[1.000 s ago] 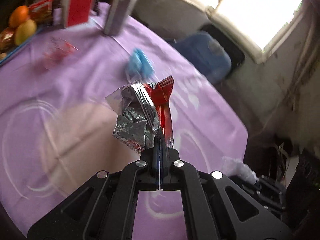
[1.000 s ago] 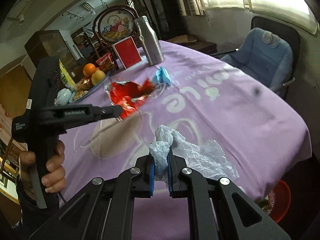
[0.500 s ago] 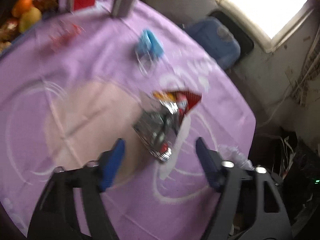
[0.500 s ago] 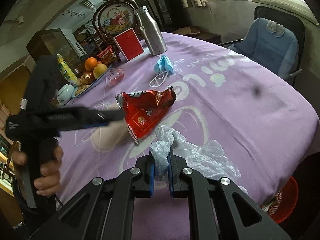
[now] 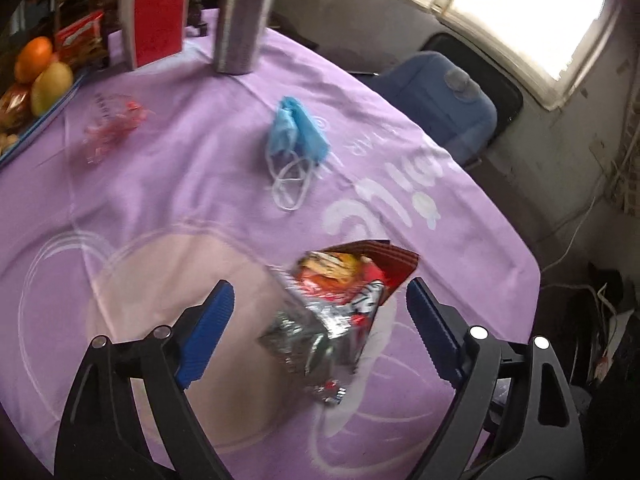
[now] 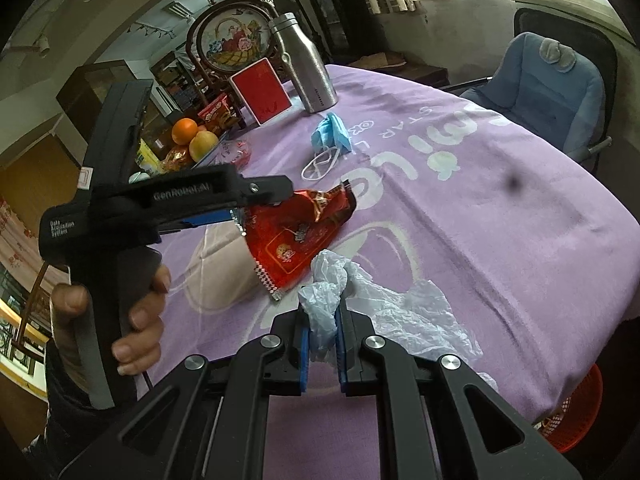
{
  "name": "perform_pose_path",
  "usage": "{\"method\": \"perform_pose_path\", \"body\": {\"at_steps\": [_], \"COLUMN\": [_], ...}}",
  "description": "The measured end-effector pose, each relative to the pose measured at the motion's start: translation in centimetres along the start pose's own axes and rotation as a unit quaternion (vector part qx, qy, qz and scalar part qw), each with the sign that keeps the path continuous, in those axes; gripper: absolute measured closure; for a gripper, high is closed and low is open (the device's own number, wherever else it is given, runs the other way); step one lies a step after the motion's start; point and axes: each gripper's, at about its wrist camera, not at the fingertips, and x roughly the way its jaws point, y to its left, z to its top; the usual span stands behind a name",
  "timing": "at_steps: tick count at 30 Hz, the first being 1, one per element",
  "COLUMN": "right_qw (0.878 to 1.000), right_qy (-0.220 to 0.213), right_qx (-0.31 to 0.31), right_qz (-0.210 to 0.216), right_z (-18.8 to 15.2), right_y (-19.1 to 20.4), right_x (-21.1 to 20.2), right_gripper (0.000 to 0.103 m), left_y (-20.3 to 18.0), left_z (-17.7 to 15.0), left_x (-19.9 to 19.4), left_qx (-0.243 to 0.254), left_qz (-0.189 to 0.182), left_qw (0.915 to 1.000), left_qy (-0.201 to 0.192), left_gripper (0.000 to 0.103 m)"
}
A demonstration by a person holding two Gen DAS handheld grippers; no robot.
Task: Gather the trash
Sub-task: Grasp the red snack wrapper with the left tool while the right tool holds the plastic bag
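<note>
A red and silver snack wrapper (image 5: 336, 308) lies on the purple tablecloth (image 5: 160, 184), between the spread fingers of my left gripper (image 5: 320, 320), which is open just above it. It also shows in the right wrist view (image 6: 300, 236) under the left gripper (image 6: 256, 204). My right gripper (image 6: 322, 344) is shut on a crumpled clear plastic bag (image 6: 380, 304) near the table's front edge. A blue face mask (image 5: 296, 132) lies farther back, also seen in the right wrist view (image 6: 330, 136). A small clear wrapper with red print (image 5: 110, 130) lies at the left.
A steel bottle (image 6: 306, 64), a red card box (image 6: 262, 90) and a fruit tray (image 6: 192, 142) stand at the table's back. A blue padded chair (image 6: 552, 84) stands beyond the table. A red basket (image 6: 576, 412) sits on the floor by the table's right edge.
My left gripper opened and let go of the snack wrapper, which dropped onto the tablecloth beside the plastic bag. The right gripper kept its hold on the bag.
</note>
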Motion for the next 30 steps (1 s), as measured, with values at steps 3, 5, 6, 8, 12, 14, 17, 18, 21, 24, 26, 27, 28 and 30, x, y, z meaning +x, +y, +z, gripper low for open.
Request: {"method": "perform_pose_path", "body": {"at_steps": [3, 5, 6, 8, 12, 14, 17, 18, 21, 24, 26, 27, 28, 30], "right_qw": [1.000, 1.000, 1.000, 1.000, 1.000, 1.000, 1.000, 1.000, 1.000, 0.999, 0.999, 0.999, 0.999, 0.999], "right_qy": [0.004, 0.006, 0.007, 0.007, 0.007, 0.004, -0.004, -0.006, -0.016, -0.027, -0.033, -0.036, -0.038, -0.042], "right_qx": [0.006, 0.009, 0.009, 0.009, 0.013, 0.014, 0.013, 0.014, 0.011, 0.013, 0.016, 0.017, 0.017, 0.018], "right_qz": [-0.003, -0.002, -0.001, 0.000, -0.001, 0.000, -0.001, -0.003, -0.009, -0.012, -0.014, -0.015, -0.018, -0.025], "right_z": [0.1, 0.1, 0.1, 0.0, 0.0, -0.1, -0.2, -0.2, -0.3, -0.5, -0.7, -1.0, -1.2, -1.7], "right_y": [-0.5, -0.7, -0.7, -0.7, -0.8, -0.8, -0.9, -0.9, -1.2, -1.4, -1.5, -1.6, -1.7, -1.9], "right_x": [0.3, 0.5, 0.6, 0.7, 0.7, 0.5, -0.3, -0.5, -1.6, -2.7, -3.2, -3.6, -3.9, -4.4], "right_gripper": [0.090, 0.090, 0.090, 0.090, 0.090, 0.090, 0.090, 0.090, 0.090, 0.090, 0.090, 0.090, 0.090, 0.090], "left_y": [-0.2, 0.2, 0.3, 0.3, -0.2, -0.9, -2.1, -2.7, -4.7, -6.0, -6.7, -6.9, -7.2, -7.8], "left_z": [-0.5, -1.0, -1.1, -1.2, -1.6, -1.9, -2.1, -2.2, -2.8, -3.5, -4.1, -4.3, -4.6, -5.4], "left_x": [1.4, 2.7, 3.1, 3.2, 2.8, 1.7, 0.3, -0.1, -1.3, -2.5, -3.2, -3.4, -3.6, -3.8], "left_qx": [0.005, -0.001, -0.003, 0.002, 0.017, 0.033, 0.037, 0.041, 0.063, 0.067, 0.069, 0.070, 0.072, 0.075], "left_qz": [0.014, 0.021, 0.013, 0.020, 0.018, 0.021, 0.015, 0.015, 0.019, 0.008, 0.004, 0.002, 0.000, -0.002], "left_qw": [0.9999, 0.9997, 0.9997, 0.9996, 0.9996, 0.9993, 0.9992, 0.9989, 0.9976, 0.9975, 0.9973, 0.9972, 0.9971, 0.9969], "left_qy": [0.001, 0.013, 0.019, 0.018, 0.015, 0.001, -0.009, -0.013, -0.022, -0.023, -0.026, -0.025, -0.024, -0.022], "left_gripper": [0.016, 0.019, 0.028, 0.054, 0.081, 0.081, 0.081, 0.081, 0.081, 0.081, 0.081, 0.081, 0.081, 0.081]}}
